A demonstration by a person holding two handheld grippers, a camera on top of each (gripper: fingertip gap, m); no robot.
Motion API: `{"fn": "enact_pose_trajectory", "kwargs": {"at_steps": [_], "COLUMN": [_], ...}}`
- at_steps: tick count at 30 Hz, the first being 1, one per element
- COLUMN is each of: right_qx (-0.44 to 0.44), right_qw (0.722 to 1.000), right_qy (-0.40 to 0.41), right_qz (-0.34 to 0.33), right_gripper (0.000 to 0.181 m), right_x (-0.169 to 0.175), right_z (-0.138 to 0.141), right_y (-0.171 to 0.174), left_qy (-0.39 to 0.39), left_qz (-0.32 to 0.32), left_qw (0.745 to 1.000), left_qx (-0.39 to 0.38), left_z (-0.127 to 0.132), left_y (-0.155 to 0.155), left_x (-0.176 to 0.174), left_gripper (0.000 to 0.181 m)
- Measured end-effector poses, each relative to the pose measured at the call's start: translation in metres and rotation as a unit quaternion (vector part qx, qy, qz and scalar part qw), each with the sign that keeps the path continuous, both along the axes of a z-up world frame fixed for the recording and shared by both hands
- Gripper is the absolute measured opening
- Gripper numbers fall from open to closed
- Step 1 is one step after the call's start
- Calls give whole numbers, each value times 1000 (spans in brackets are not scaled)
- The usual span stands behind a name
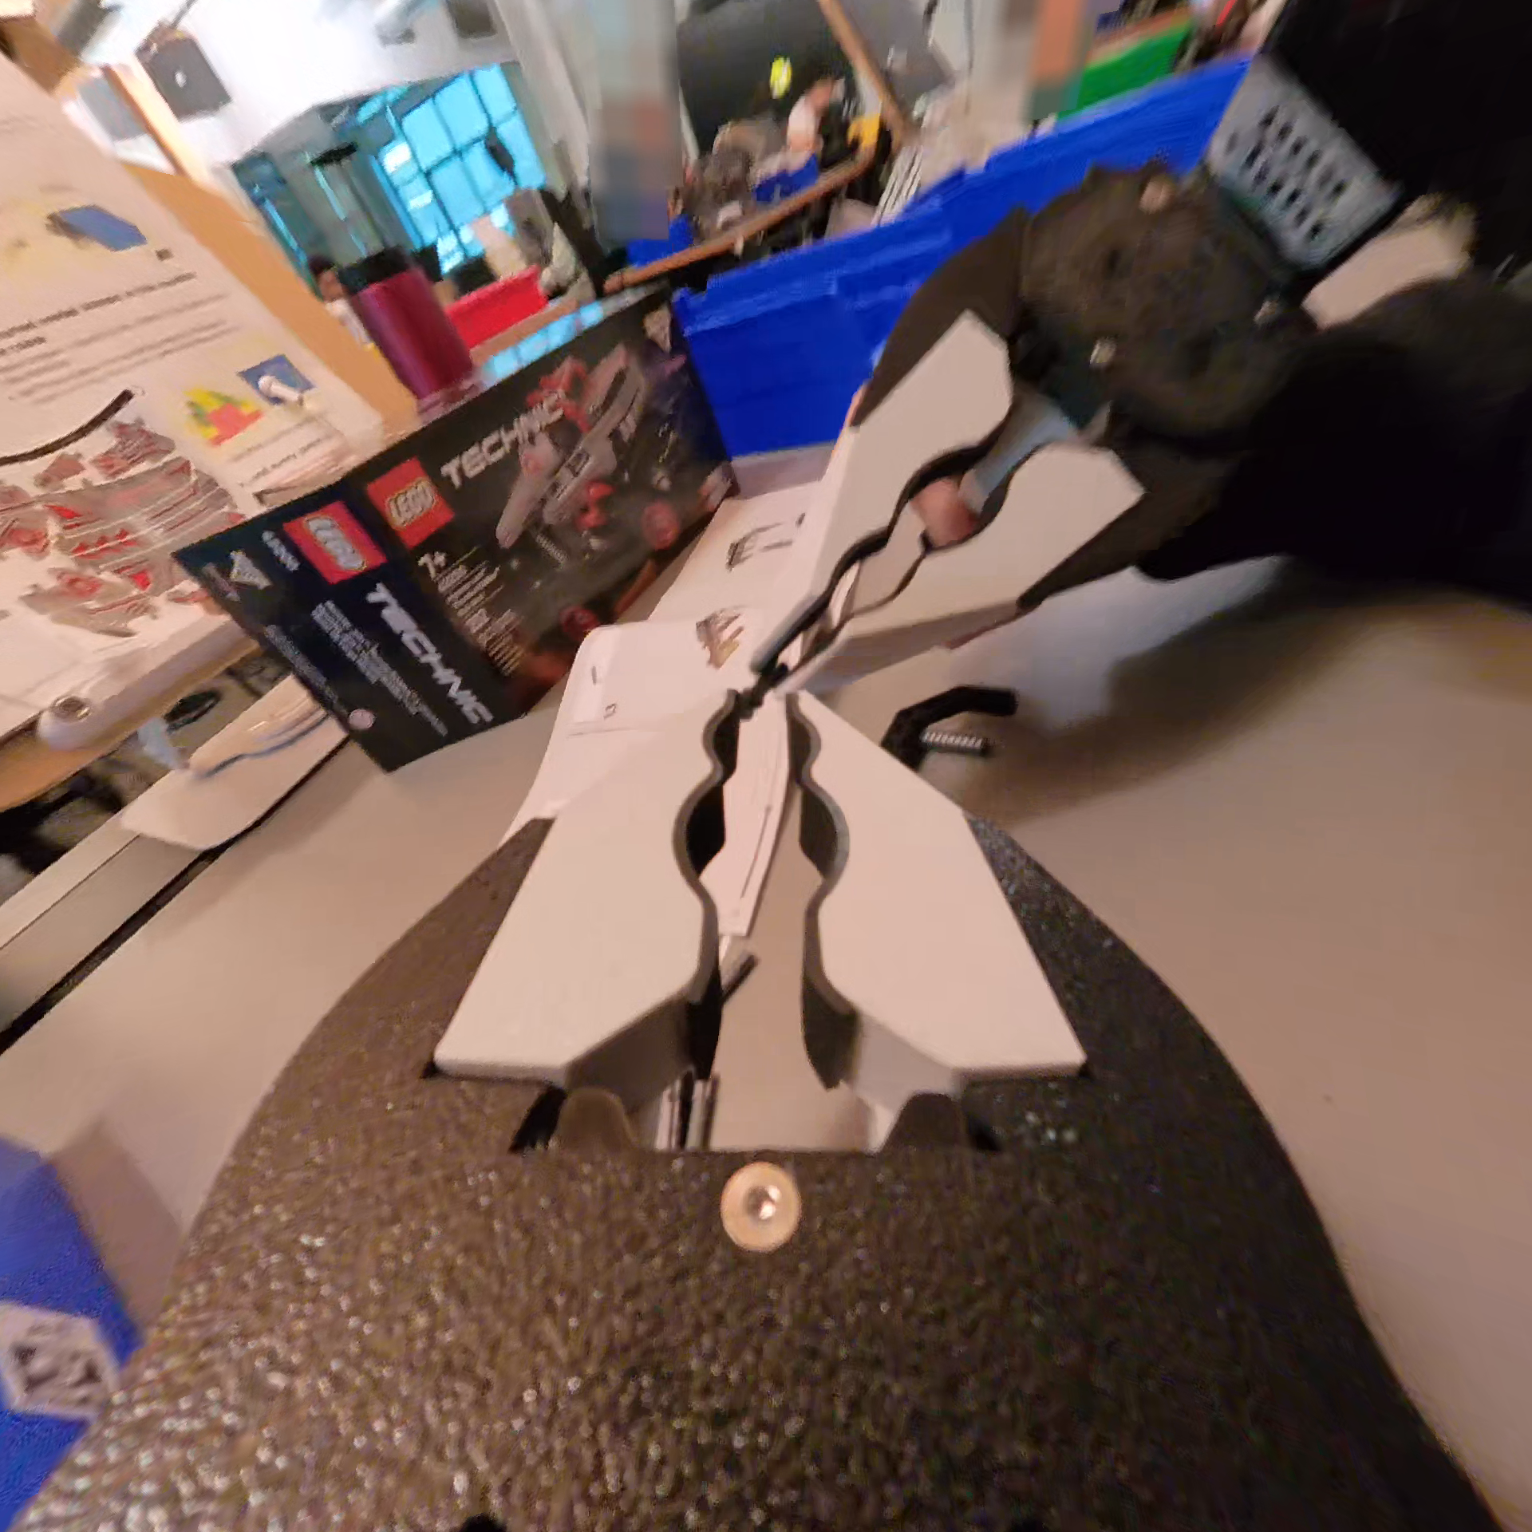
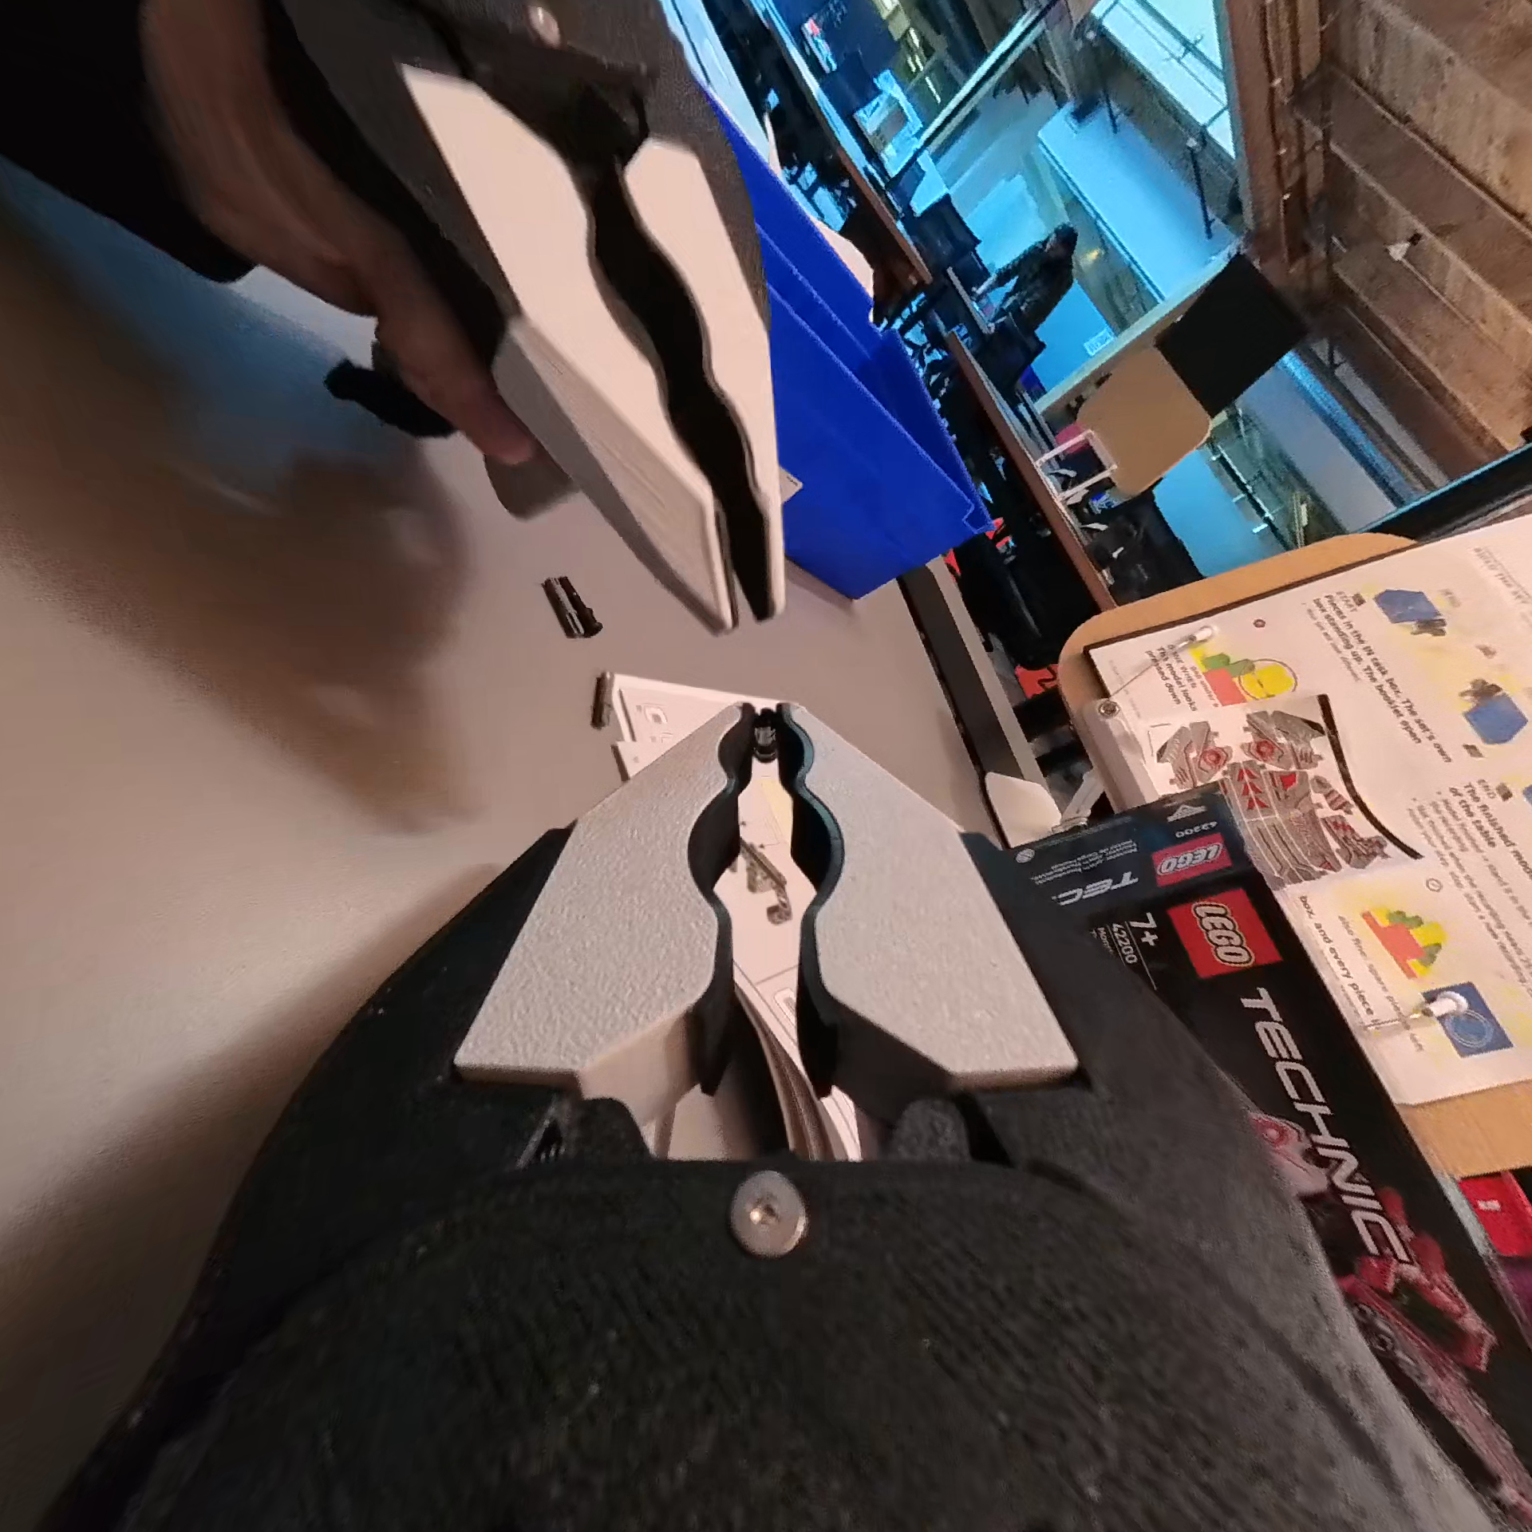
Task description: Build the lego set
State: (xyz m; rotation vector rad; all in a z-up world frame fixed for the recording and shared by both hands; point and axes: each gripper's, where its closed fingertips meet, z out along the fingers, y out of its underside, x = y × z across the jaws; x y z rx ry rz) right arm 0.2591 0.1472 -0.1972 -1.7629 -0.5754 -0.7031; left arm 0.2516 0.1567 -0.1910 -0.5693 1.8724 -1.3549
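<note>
Item: small black pin (image 2: 763, 740). We hold it pinched at the very tips of our right claw (image 2: 761, 719), nearly closed, its long axis running along the fingers toward 12 o'clock. Our left claw (image 1: 761, 705) sits slightly parted, holding nothing we can make out. Another black piece (image 2: 572, 608) lies on the table (image 2: 207, 663) at 11 o'clock; set box (image 1: 464, 547) at 10.

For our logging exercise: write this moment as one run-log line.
right claw: shut on small black pin | left claw: slightly open, empty, tips near pin | below: instruction booklet
</note>
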Motion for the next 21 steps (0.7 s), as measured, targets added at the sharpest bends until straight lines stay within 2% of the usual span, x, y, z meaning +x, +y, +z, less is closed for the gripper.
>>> {"fn": "enact_pose_trajectory", "kwargs": {"at_steps": [10, 16, 21], "right_qx": [38, 59, 73], "right_qw": [988, 974, 972], "right_qy": [132, 196, 202], "right_qz": [72, 96, 100], "right_gripper": [2, 2, 2], "right_x": [-19, -23, -23], "right_z": [15, 25, 28], "right_y": [-2, -5, -6], "left_qy": [-57, -93, -61], "left_qz": [32, 52, 35], "left_qw": [983, 979, 990], "left_qx": [171, 171, 118], "left_z": [-19, -6, -5], "left_y": [-4, -7, -11], "left_x": [4, 4, 2], "left_gripper": [17, 4, 4]}}
